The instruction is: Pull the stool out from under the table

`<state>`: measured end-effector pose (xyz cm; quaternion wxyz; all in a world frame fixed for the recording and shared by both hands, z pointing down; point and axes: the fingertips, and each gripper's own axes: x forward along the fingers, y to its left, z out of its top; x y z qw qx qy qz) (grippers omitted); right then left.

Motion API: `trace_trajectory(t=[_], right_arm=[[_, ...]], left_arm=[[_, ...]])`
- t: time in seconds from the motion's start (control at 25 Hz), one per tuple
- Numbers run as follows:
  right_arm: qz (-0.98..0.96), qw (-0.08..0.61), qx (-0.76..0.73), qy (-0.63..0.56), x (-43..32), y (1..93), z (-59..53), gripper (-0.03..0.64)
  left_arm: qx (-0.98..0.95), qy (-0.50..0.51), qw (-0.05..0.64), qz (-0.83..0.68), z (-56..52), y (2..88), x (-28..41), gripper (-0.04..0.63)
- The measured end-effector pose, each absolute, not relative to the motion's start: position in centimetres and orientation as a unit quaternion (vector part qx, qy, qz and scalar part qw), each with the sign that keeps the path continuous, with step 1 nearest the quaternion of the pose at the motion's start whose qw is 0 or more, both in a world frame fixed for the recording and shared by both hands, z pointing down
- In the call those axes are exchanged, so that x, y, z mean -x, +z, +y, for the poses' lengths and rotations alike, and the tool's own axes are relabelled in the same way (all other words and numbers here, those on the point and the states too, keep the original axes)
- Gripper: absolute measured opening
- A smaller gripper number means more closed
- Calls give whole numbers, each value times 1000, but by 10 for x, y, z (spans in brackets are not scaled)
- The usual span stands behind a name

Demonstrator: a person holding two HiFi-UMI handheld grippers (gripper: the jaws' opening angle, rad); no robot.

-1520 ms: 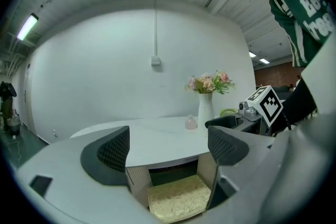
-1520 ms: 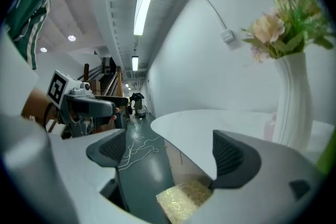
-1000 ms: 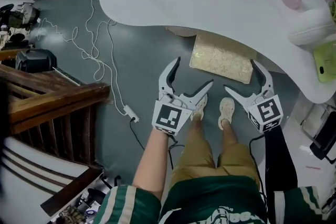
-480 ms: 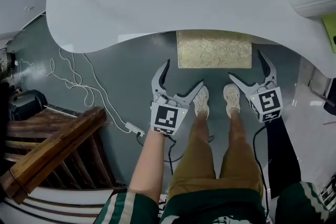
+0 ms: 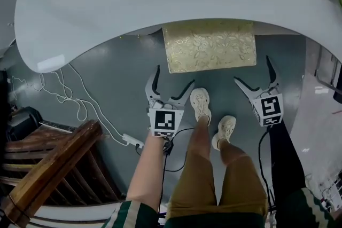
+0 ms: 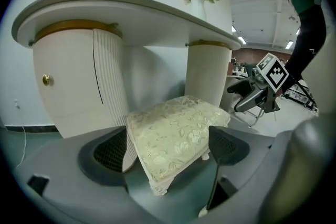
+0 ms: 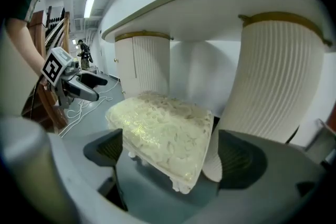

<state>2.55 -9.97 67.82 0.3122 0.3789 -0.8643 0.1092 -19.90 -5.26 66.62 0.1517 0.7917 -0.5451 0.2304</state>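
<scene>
The stool (image 5: 210,53), with a cream-gold brocade cushion, stands half under the white table (image 5: 133,2). My left gripper (image 5: 173,76) is open just before the stool's near left corner and does not touch it. My right gripper (image 5: 252,71) hangs open off the near right corner, its jaws having just been opening, with nothing pressed between them. In the left gripper view the stool (image 6: 176,136) lies ahead between the wide jaws. The right gripper view shows the stool (image 7: 163,131) the same way, apart from the pads.
Ribbed white pedestals (image 6: 79,86) (image 7: 278,81) flank the stool under the tabletop. The person's feet (image 5: 200,104) stand between the grippers. A white cable with a power strip (image 5: 131,140) runs over the floor at left, by a wooden stair railing (image 5: 53,163).
Both grippers have sunk toward the floor, nearer the stool's front corners. More of the stool shows under the table edge. One foot has stepped back. The right jaws stand a little wider.
</scene>
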Motion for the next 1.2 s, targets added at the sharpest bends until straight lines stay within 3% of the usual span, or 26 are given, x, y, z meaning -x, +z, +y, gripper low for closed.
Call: trace_trajectory(t=[0.48, 1.08, 1.2], right_arm=[[-846, 312, -409, 137, -81, 803, -88, 572], [-850, 334, -387, 131, -59, 864, -125, 570], [-848, 349, -377, 129, -53, 869, -130, 515]], left_arm=[[-761, 280, 159, -563, -25, 793, 197, 476], [-752, 285, 189, -564, -66, 859, 200, 479], [-758, 286, 195, -552, -70, 861, 198, 483]])
